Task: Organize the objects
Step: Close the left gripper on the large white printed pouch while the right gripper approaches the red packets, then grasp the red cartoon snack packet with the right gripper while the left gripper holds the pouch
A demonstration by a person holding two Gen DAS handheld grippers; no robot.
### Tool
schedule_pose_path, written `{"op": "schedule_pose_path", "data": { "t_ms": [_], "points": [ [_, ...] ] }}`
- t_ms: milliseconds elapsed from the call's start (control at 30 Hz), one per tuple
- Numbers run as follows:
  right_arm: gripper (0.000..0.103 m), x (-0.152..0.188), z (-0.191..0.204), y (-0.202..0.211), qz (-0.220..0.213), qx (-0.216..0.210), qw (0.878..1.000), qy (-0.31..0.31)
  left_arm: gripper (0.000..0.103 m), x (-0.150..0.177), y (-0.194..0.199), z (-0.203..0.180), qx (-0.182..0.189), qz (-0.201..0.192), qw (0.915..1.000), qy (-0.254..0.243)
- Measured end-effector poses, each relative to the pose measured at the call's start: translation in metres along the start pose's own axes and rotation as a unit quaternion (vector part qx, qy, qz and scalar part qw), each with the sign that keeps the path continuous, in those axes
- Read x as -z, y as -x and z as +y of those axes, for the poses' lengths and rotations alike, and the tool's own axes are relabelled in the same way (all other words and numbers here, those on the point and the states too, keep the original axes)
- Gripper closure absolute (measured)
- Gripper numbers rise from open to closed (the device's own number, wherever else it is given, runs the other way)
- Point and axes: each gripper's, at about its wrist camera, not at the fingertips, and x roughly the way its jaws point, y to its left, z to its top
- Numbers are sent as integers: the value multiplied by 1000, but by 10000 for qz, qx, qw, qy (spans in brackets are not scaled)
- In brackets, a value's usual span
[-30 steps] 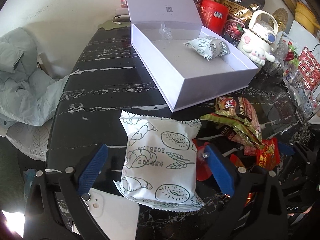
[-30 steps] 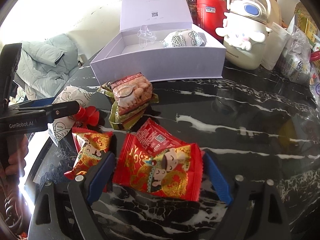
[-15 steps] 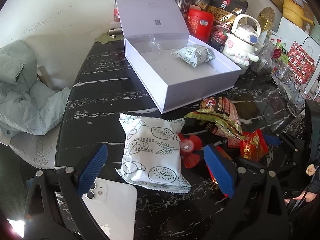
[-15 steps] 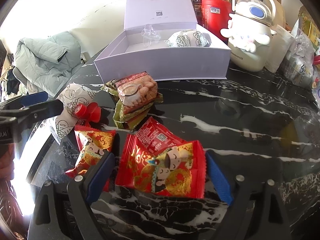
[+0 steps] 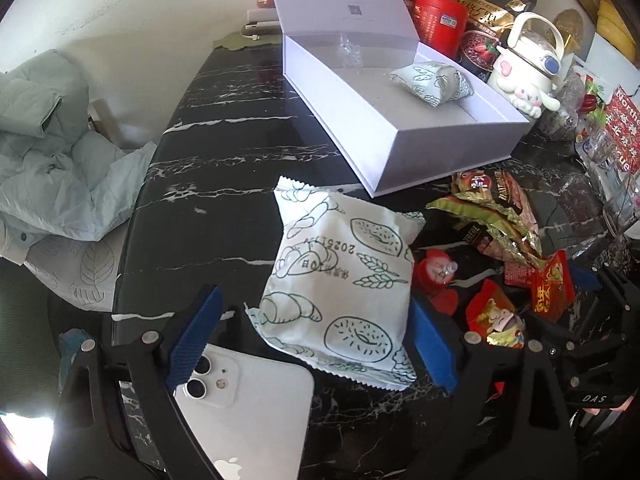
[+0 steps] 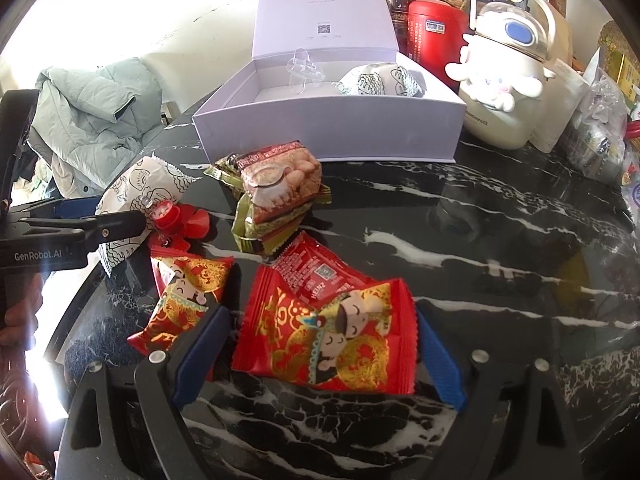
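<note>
A white bread packet [image 5: 344, 284] with green drawings lies on the black marble table between the open fingers of my left gripper [image 5: 316, 340]. An open lilac box [image 5: 404, 120] behind it holds a second white packet [image 5: 432, 78]. My right gripper [image 6: 320, 356] is open around a red candy packet [image 6: 332, 332] lying on the table. A second red packet [image 6: 180, 300], a red ketchup sachet [image 6: 312, 272], a small red toy [image 6: 172, 216] and a green snack packet [image 6: 276, 188] lie beyond it. The box also shows in the right wrist view [image 6: 332, 136].
A white phone [image 5: 240, 408] lies under my left gripper. A Cinnamoroll kettle [image 6: 508, 80], a red tin [image 6: 436, 28], jars and bags crowd the back right. A pale green jacket [image 5: 52, 152] lies past the table's left edge.
My left gripper drew back from the bread packet, then moved forward again so that the packet sits between its fingers. My right gripper moved slightly closer to the red candy packet.
</note>
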Motion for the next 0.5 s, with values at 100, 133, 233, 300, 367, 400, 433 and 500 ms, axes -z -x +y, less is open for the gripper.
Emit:
{"op": "schedule_pose_path", "data": {
  "t_ms": [100,133,233,300,367,400,433,500],
  "points": [
    [12,-1,0,-1,-8,19,10000,17,14,-3,-9,-5,47,120,9998,-145],
    [12,-1,-1,-1,-18,9,10000,-9,14,-4,-13,-5,74,162,9997,-136],
    [12,-2,-4,-2,-63,58,9999,-66,21,-6,-18,-4,-10,120,9999,-100],
    [13,-3,-4,-3,-61,150,9999,-30,25,-8,-19,-5,-89,82,9999,-124],
    [23,-3,-4,-2,-120,194,9997,-60,34,-9,-18,-5,-157,56,9998,-142],
    [24,-3,-5,-2,-138,231,9996,-57,38,-9,-17,-5,-160,52,9998,-133],
    [25,-3,-5,-2,-128,223,9996,-66,40,-10,-17,-4,-137,53,9998,-110],
    [32,-3,-6,-1,-130,245,9996,-75,41,-10,-16,-3,-127,65,9999,-60]
  ]
}}
